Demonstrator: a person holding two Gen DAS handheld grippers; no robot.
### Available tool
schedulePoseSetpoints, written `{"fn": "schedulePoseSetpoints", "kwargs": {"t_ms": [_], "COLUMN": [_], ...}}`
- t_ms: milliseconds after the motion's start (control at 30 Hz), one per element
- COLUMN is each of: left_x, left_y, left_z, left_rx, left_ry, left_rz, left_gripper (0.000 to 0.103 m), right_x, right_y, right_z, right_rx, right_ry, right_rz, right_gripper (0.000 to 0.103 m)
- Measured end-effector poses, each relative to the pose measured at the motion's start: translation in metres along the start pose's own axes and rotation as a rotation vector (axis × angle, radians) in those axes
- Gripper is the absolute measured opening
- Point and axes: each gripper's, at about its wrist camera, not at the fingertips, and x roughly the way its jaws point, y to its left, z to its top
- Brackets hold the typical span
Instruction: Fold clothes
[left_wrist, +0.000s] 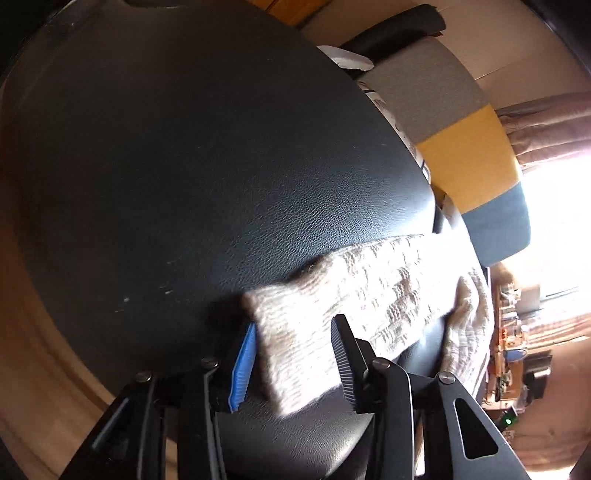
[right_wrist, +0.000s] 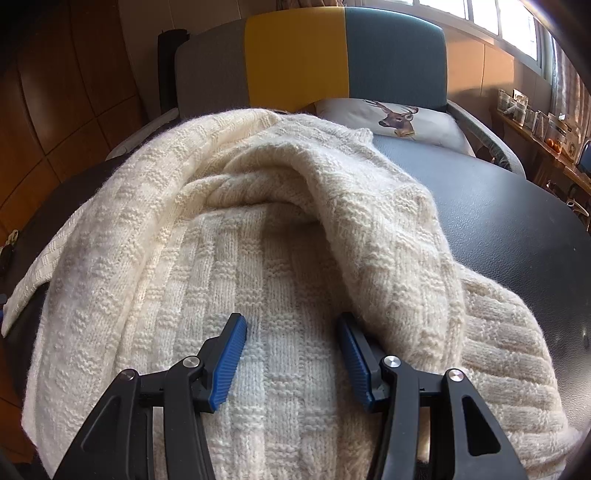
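A cream knitted sweater (right_wrist: 280, 258) is spread on a dark leather-textured counter (left_wrist: 184, 166), its cuff framed by the parted left tongs (left_wrist: 291, 363); the right tongs (right_wrist: 293, 363) are held apart above its body, a grey-yellow-blue chair (right_wrist: 314, 59) behind.

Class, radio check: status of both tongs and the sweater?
Left tongs open, straddling sleeve end. Right tongs open over cream sweater, bunched on black table. Nothing obstructing.

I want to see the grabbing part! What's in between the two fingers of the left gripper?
In the left wrist view, the cuff end of the cream knitted sweater's sleeve lies between the open left gripper fingers, over the black table.
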Motion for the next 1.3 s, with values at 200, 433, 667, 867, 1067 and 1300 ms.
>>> {"fn": "schedulePoseSetpoints", "kwargs": {"t_ms": [200, 433, 667, 867, 1067, 1300], "left_x": [-0.002, -0.029, -0.017, 0.032, 0.014, -0.026], "left_y": [-0.012, -0.016, -0.03, -0.033, -0.018, -0.066], "left_z": [0.004, 0.058, 0.119, 0.163, 0.184, 0.08], "left_rx": [0.032, 0.067, 0.175, 0.221, 0.078, 0.136], "left_ry": [-0.059, -0.166, -0.227, -0.178, -0.199, -0.092], "left_rz": [0.037, 0.089, 0.245, 0.387, 0.357, -0.062], "left_gripper": [0.01, 0.01, 0.01, 0.01, 0.015, 0.016], "right_x": [-0.004, -0.017, 0.029, 0.058, 0.058, 0.06], "right_y": [0.01, 0.031, 0.043, 0.042, 0.042, 0.043], "right_z": [0.013, 0.058, 0.092, 0.075, 0.068, 0.07], "right_rx": [-0.04, -0.075, -0.074, -0.046, -0.041, -0.033], "right_ry": [0.037, 0.042, 0.094, 0.117, 0.054, 0.053], "right_rz": [-0.021, 0.02, 0.009, -0.003, -0.01, -0.009], "right_gripper": [0.053, 0.055, 0.055, 0.065, 0.069, 0.071]}}
